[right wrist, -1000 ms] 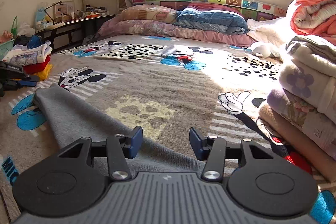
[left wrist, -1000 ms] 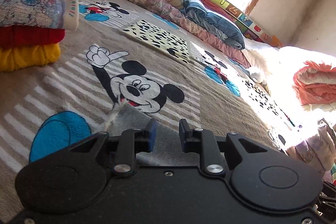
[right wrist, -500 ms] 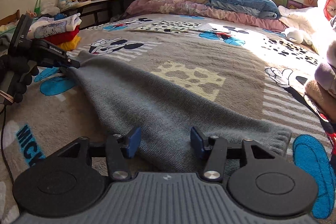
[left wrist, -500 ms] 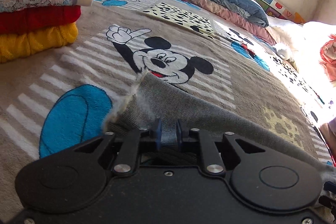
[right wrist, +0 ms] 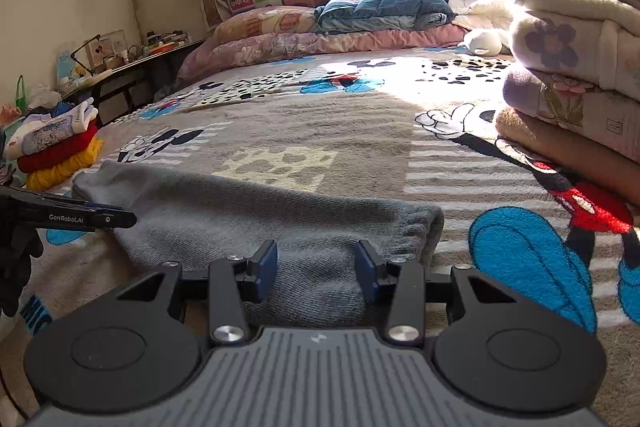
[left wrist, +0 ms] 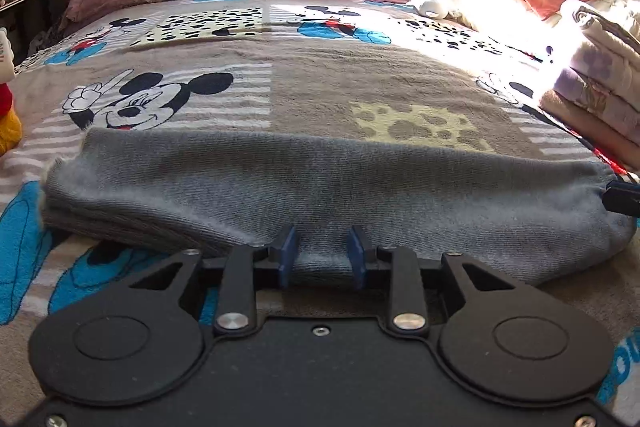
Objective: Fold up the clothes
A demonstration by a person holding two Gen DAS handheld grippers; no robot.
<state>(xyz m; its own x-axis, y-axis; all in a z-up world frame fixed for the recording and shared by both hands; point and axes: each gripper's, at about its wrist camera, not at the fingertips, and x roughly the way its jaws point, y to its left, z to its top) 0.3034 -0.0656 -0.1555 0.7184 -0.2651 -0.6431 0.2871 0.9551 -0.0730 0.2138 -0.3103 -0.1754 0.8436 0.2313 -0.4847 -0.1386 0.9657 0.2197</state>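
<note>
A grey knitted garment (left wrist: 320,183) lies folded in a long band across the near part of a cartoon-mouse bedspread (left wrist: 340,75), its ribbed hem (right wrist: 416,231) at the right end. The left gripper (left wrist: 322,255) straddles the near edge of the cloth; its jaws are opening, standing narrowly apart with a hump of knit between the blue pads. The right gripper (right wrist: 316,267) sits over the hem end, jaws closing but still fairly wide, cloth between them and the pads clear of it. A stack of folded clothes (right wrist: 56,143), white on red on yellow, stands at the bed's left edge; folded blankets (right wrist: 572,83) are piled on the right
</note>
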